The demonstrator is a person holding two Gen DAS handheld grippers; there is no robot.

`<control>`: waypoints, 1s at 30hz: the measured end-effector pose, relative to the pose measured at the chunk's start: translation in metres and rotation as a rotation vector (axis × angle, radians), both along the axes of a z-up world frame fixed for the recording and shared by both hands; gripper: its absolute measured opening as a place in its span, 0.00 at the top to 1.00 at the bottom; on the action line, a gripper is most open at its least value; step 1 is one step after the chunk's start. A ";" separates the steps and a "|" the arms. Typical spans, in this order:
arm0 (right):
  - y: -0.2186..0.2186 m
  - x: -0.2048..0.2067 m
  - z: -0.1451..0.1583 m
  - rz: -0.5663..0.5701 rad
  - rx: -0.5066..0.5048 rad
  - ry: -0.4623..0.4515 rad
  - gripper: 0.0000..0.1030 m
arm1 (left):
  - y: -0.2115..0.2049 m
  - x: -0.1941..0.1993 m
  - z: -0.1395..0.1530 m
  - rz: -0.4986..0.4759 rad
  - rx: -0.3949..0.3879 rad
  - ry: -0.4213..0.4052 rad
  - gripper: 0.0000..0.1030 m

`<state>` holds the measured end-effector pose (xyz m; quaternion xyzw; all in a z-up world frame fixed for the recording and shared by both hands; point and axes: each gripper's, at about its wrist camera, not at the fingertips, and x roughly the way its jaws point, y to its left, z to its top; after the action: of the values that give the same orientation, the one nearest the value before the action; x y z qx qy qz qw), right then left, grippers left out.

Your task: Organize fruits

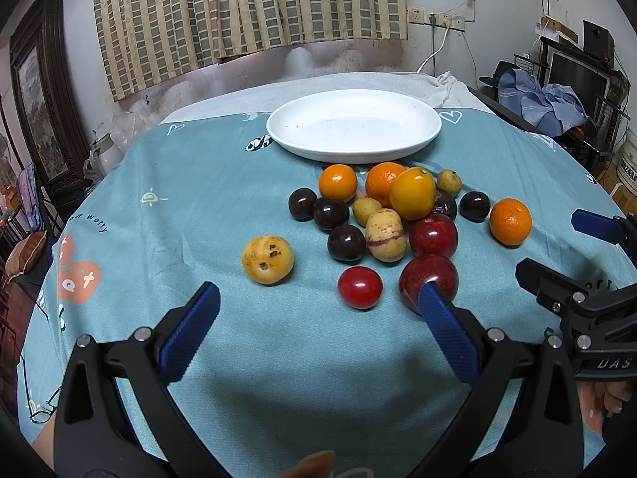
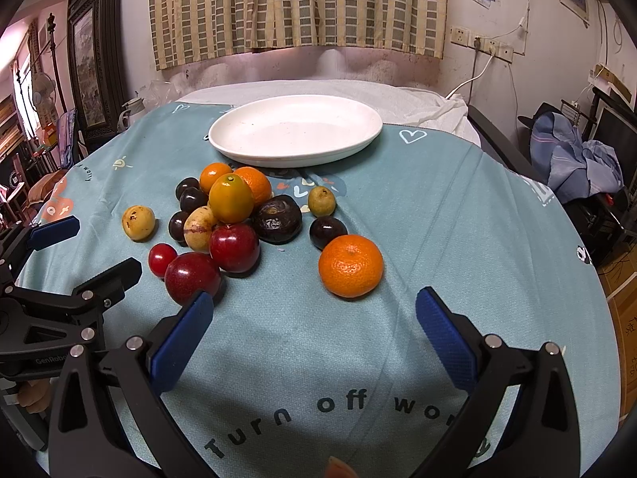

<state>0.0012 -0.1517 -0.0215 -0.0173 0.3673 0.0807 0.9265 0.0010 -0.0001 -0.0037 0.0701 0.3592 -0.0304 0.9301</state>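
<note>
Left gripper (image 1: 318,298) spread wide, its blue fingers (image 1: 191,330) holding nothing, hovering low over the teal cloth (image 1: 199,199); the right-hand pad sits just in front of a red plum (image 1: 432,275), not gripping it. Right gripper (image 2: 314,302) just as wide, fingers (image 2: 446,338) bare, one orange mandarin (image 2: 350,265) lying just beyond the gap between them.

Now the count, working outward from the left wrist view; one small cherry tomato (image 1: 360,287) between the pads' line and the pile; two red plums, the near one and a second (image 1: 433,236) touching behind it; one spotted yellow fruit (image 1: 267,259) off alone to the left; one pale melon with purple streaks (image 1: 385,235) in the middle of the heap; four small dark plums, three clustered left (image 1: 346,242) and one off to the right (image 1: 474,206); one wrinkled dark fruit (image 2: 277,219), clearer from the right wrist; two small greenish-yellow fruits (image 1: 449,181); one big smooth yellow-orange fruit (image 1: 412,193) perched on top; three mandarins in all, two at the back (image 1: 337,182) and the loner on the right.

Beyond the pile, one white plate (image 1: 354,147) with no fruit on it, on the tabletop's far side; a white towel (image 1: 446,83) behind that.
</note>
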 end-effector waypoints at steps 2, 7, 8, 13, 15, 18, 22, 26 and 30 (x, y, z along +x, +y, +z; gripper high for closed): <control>0.000 0.000 0.000 0.000 0.000 0.000 0.01 | 0.000 0.000 0.000 0.000 0.000 0.000 0.02; 0.000 0.000 0.000 0.000 0.000 0.001 0.01 | 0.000 0.000 0.000 0.001 -0.001 0.001 0.02; 0.000 0.000 0.000 0.000 0.000 0.001 0.01 | 0.000 0.000 0.000 0.001 0.000 0.001 0.02; 0.001 0.000 0.000 0.000 0.000 0.002 0.01 | 0.000 0.000 0.001 0.000 0.000 0.002 0.02; 0.001 0.000 0.000 0.000 0.000 0.003 0.01 | 0.000 0.001 -0.001 0.000 0.001 0.003 0.02; 0.002 0.000 -0.001 -0.001 -0.003 0.003 0.01 | 0.000 0.001 -0.001 0.000 0.000 0.004 0.02; 0.003 -0.001 -0.002 0.006 -0.001 0.005 0.01 | 0.003 -0.003 -0.008 0.001 0.002 0.006 0.02; 0.010 0.002 -0.016 0.086 0.065 0.061 0.01 | 0.011 0.001 -0.019 0.016 -0.005 0.034 0.02; -0.002 0.003 -0.014 0.082 0.151 0.054 0.01 | 0.022 0.012 -0.038 0.016 -0.048 0.123 0.02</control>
<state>0.0040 -0.1536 -0.0353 0.0400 0.3840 0.1464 0.9108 0.0129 0.0220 -0.0421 0.0428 0.4153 -0.0360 0.9080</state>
